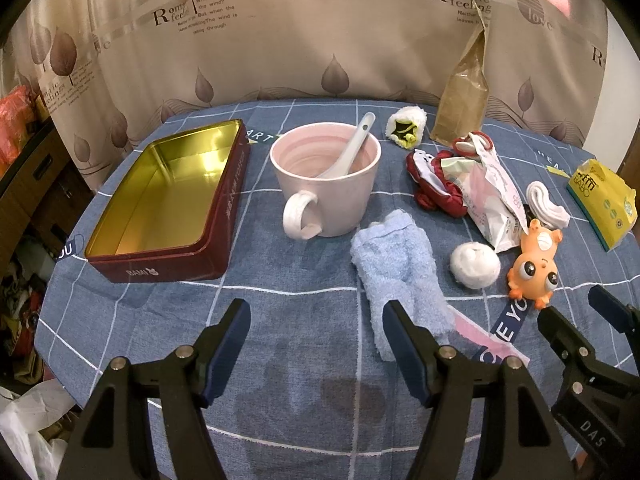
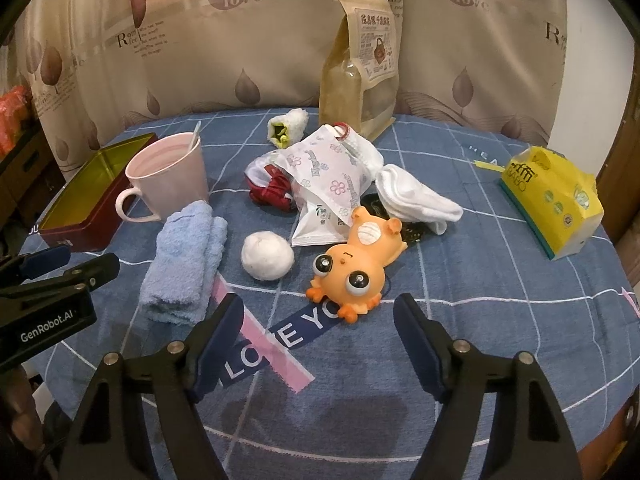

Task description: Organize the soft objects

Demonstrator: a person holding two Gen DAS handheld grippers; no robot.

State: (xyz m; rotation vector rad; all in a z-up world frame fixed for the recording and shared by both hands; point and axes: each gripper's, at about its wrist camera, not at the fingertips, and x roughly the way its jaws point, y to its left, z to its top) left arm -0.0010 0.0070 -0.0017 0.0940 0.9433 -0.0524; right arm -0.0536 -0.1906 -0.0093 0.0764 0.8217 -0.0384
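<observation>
Both grippers' fingers stand apart, empty: left gripper (image 1: 316, 332) just short of the blue towel (image 1: 400, 264), right gripper (image 2: 320, 324) just short of the orange toy (image 2: 352, 264).

A pink mug (image 1: 326, 184) stands upright in the middle of the bench (image 1: 280, 360), which has a blue checked cloth, and a white spoon (image 1: 352, 148) leans inside it. Just beside it, on the left, lies an open dark red tin box (image 1: 168, 208) with a gold inside. At the far edge a brown paper bag (image 2: 362, 68) stands before the curtain (image 1: 280, 40). A yellow tissue pack (image 2: 554, 204) lies well apart on the right.
</observation>
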